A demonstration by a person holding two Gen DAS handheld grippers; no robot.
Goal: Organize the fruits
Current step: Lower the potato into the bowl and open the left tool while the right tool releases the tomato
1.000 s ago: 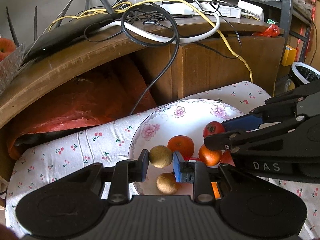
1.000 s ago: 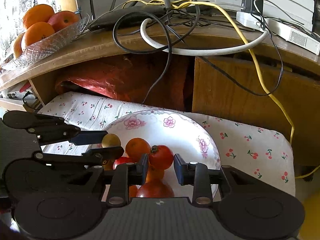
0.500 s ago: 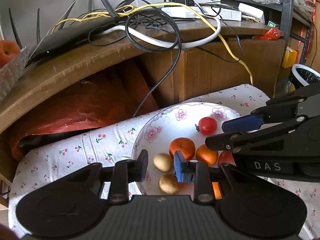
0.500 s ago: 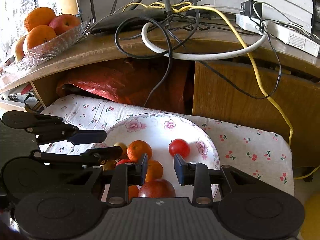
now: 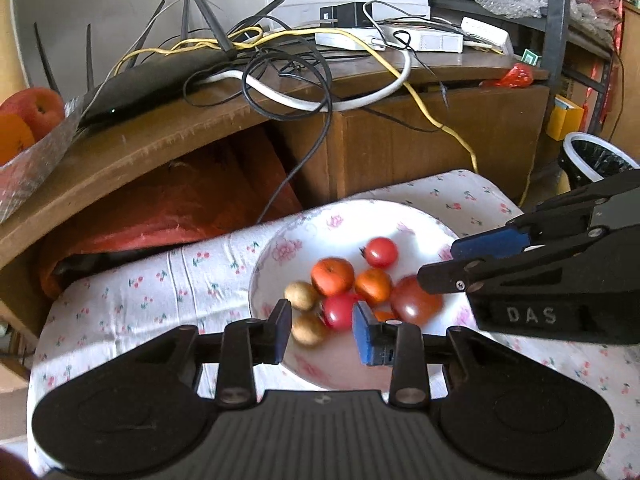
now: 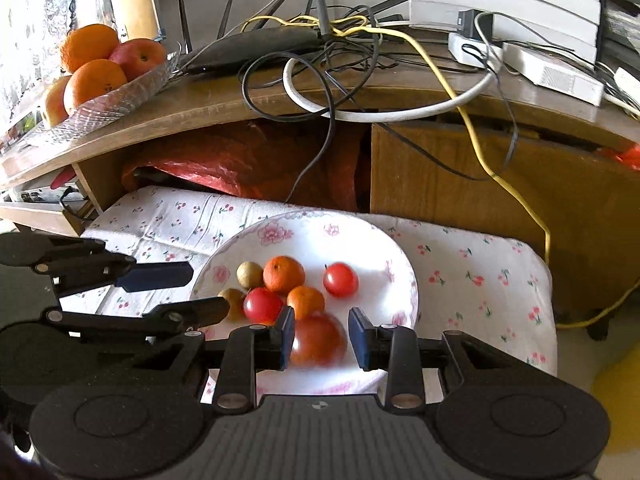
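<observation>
Both grippers empty, jaws apart, above near rim of floral plate (image 6: 404, 276): right gripper (image 6: 320, 338) framing large tomato (image 6: 318, 338); left gripper (image 5: 322, 330) nearer brown fruits (image 5: 308, 330).

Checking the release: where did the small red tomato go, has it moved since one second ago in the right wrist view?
Yes. The small red tomato left the right tongs and now lies on the floral plate, nearer its far rim.

Mixed fruits (image 6: 296, 292) on floral plate (image 6: 400, 264)
</observation>
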